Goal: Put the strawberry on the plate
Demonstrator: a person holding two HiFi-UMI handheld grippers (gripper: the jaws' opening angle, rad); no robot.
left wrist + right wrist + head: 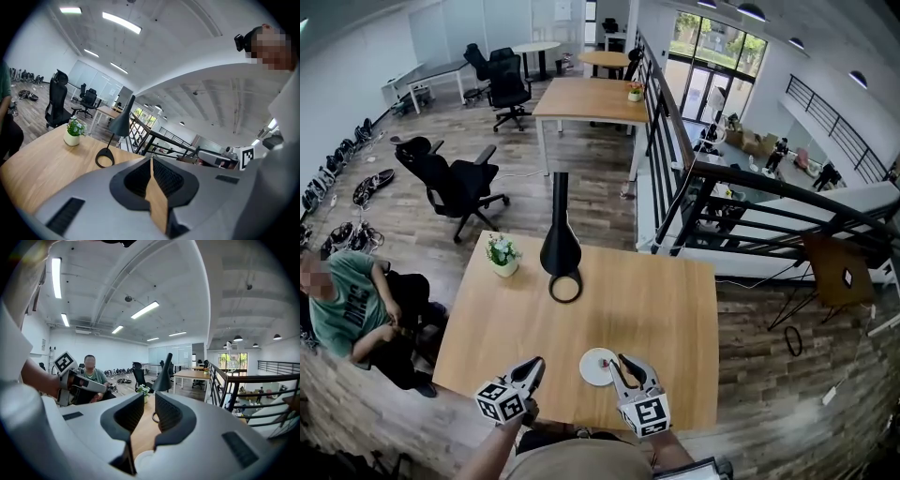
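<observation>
The wooden table (656, 309) carries the plate (592, 367) at its near edge. Your right gripper (617, 362) hangs over the plate with jaws spread and empty, likely placed for delivery. Your left gripper (536, 366) is pressed together, idle. I see no strawberry.

The table (666, 309) was pale honey wood, the plate (591, 367) white, the lamp (561, 249) matt black. The pot (504, 268) was white under green leaves. The floor (581, 178) was streaked brown planking. Both the left gripper (538, 362) and right gripper (617, 360) were grey with black ribbed pads (125, 414), their cubes (645, 412) bearing black-and-white square markers
</observation>
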